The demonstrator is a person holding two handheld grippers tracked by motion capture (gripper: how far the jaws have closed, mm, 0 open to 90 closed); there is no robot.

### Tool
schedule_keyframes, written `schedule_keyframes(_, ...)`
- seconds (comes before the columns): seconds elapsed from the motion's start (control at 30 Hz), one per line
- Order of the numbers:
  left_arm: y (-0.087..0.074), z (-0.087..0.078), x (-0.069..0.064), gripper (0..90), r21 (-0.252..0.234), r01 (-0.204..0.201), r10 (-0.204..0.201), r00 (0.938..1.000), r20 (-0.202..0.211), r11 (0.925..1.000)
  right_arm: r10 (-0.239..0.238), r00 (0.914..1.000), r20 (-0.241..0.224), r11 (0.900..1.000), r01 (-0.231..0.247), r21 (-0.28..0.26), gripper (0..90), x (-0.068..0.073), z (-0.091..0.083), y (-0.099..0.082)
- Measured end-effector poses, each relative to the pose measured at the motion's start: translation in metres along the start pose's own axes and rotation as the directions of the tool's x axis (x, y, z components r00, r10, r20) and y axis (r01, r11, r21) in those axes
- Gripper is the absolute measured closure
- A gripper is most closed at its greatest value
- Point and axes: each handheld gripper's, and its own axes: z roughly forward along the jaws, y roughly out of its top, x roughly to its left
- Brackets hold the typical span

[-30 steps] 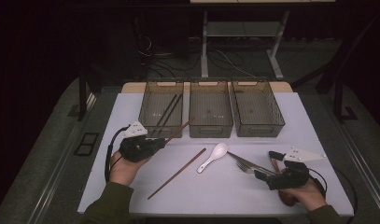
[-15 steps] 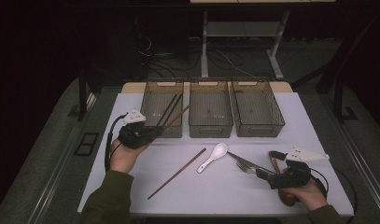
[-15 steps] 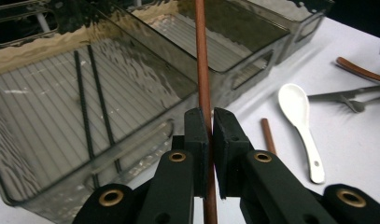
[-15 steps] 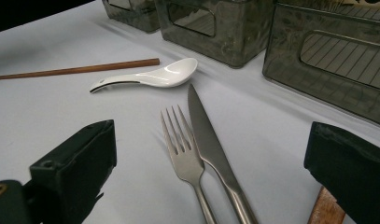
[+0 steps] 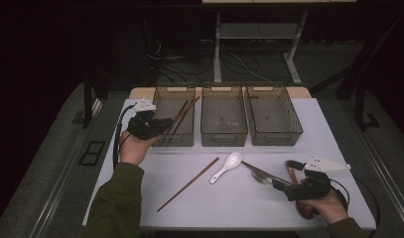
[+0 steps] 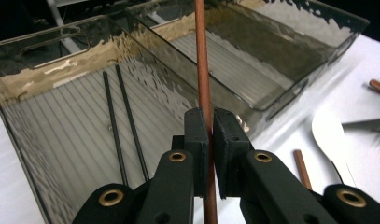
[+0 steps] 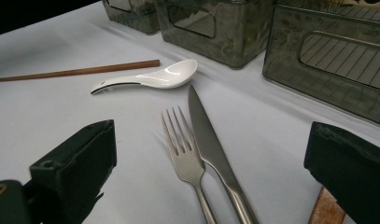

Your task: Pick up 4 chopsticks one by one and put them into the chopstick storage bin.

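We see the white counter point(image 5: 318, 134) first, with three clear bins in a row along its far edge. The left bin point(image 5: 173, 136) holds two thin black chopsticks point(image 6: 123, 126) lying on its ribbed floor; the middle bin point(image 5: 224, 121) and right bin point(image 5: 273, 119) stand beside it. Our left tool point(image 5: 162, 124) hangs over the left bin's near corner, its jaws pinched narrow on a brown chopstick point(image 6: 202, 60) that slants up across the bin. Our right tool point(image 5: 279, 184) rests low on the counter near the front right edge, jaws wide with nothing between them, just beside a knife point(image 7: 211, 144) and fork point(image 7: 183, 149) lying side by side. A second brown chopstick point(image 5: 188, 184) and a white spoon point(image 5: 228, 166) lie mid-counter.
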Motion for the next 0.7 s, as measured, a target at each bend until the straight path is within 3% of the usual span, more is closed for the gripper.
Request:
schedule_keyframes(0.3, 0.019, 0.018, 0.012, 84.4, 0.007, 0.011, -0.010, 0.9993, -0.035, 0.9999, 0.008, 1.0000, -0.005, 0.9999, -0.008, -0.010, 2.7, 0.000, -0.001, 0.000)
schedule_keyframes(0.4, 0.024, 0.024, 0.017, 84.3, 0.018, -0.003, 0.003, 0.9989, -0.048, 0.9998, 0.004, 1.0000, -0.006, 0.9999, -0.004, -0.016, 2.7, -0.001, -0.001, 0.000)
schedule_keyframes(0.7, 0.025, 0.044, 0.042, 84.3, -0.014, 0.086, -0.087, 0.9941, -0.064, 0.9962, 0.016, 0.9998, -0.010, 0.9997, -0.016, -0.018, 2.7, -0.001, -0.002, 0.000)
